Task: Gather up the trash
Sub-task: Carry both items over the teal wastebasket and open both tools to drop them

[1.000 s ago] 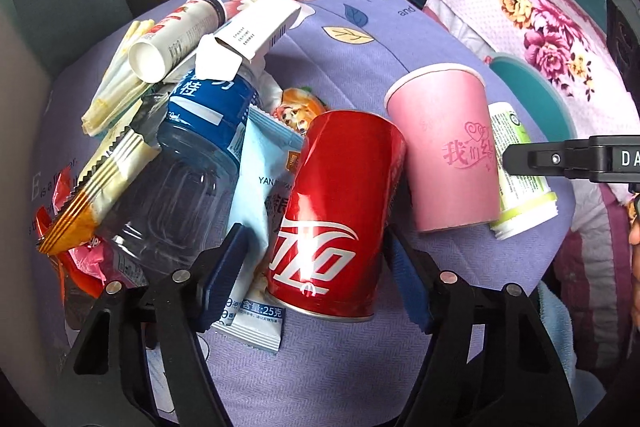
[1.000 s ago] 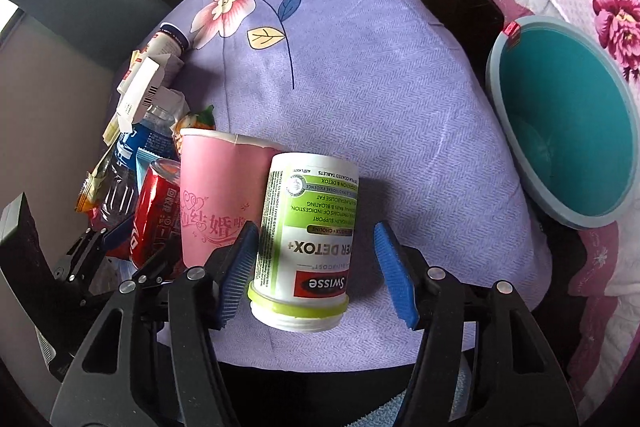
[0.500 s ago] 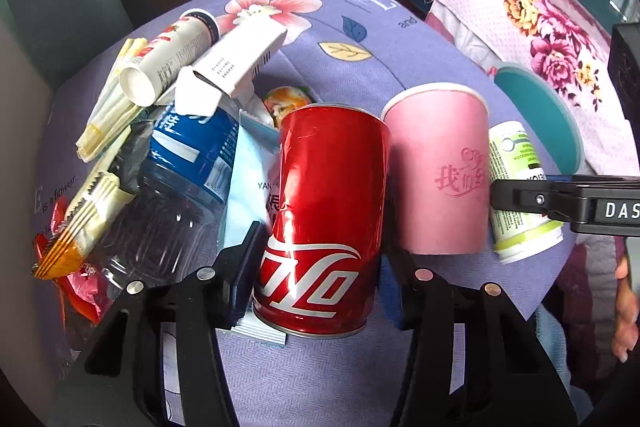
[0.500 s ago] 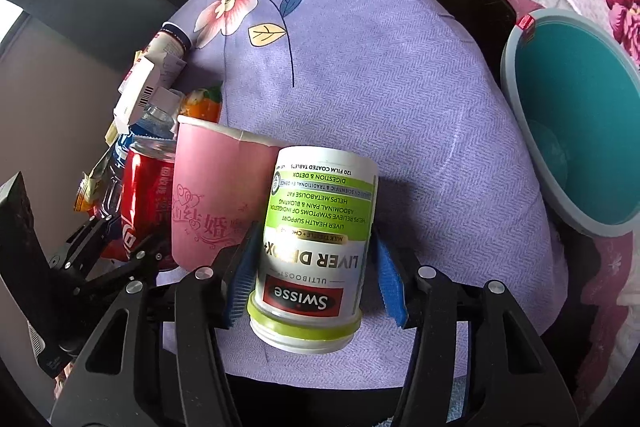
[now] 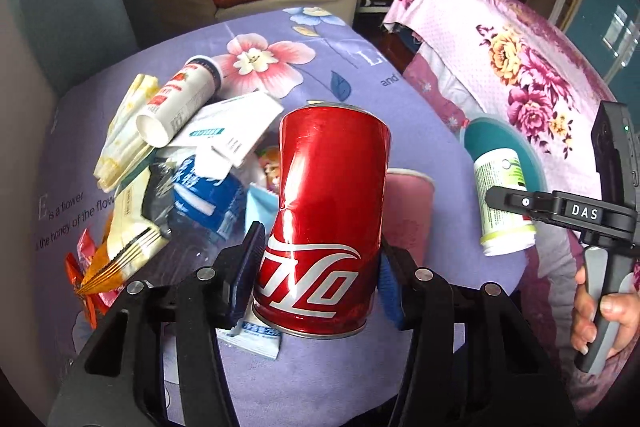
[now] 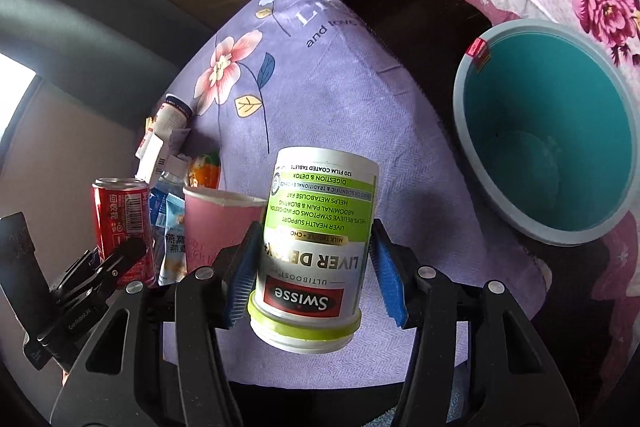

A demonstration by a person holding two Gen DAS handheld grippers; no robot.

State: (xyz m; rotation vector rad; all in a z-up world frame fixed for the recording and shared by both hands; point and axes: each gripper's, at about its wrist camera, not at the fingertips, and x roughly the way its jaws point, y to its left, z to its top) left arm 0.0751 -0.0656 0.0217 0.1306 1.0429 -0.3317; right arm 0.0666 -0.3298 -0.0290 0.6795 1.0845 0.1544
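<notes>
My left gripper (image 5: 320, 275) is shut on a red soda can (image 5: 328, 219) and holds it above the purple flowered tablecloth (image 5: 352, 99). My right gripper (image 6: 312, 275) is shut on a white and green Swisse supplement bottle (image 6: 316, 247), held upside down and lifted off the table; the bottle also shows in the left wrist view (image 5: 502, 203). The can also shows in the right wrist view (image 6: 122, 223). A teal trash bin (image 6: 548, 131) stands on the floor to the right of the table.
A pink paper cup (image 6: 218, 227) stands between the two grippers. At the table's left lies a pile: a white tube (image 5: 176, 103), a white carton (image 5: 232, 131), a blue-labelled plastic bottle (image 5: 208, 199) and snack wrappers (image 5: 120, 255). A flowered bedspread (image 5: 520, 67) lies right.
Both grippers have closed on their objects and lifted them: the left raised the red can, the right raised the supplement bottle off the cloth.
</notes>
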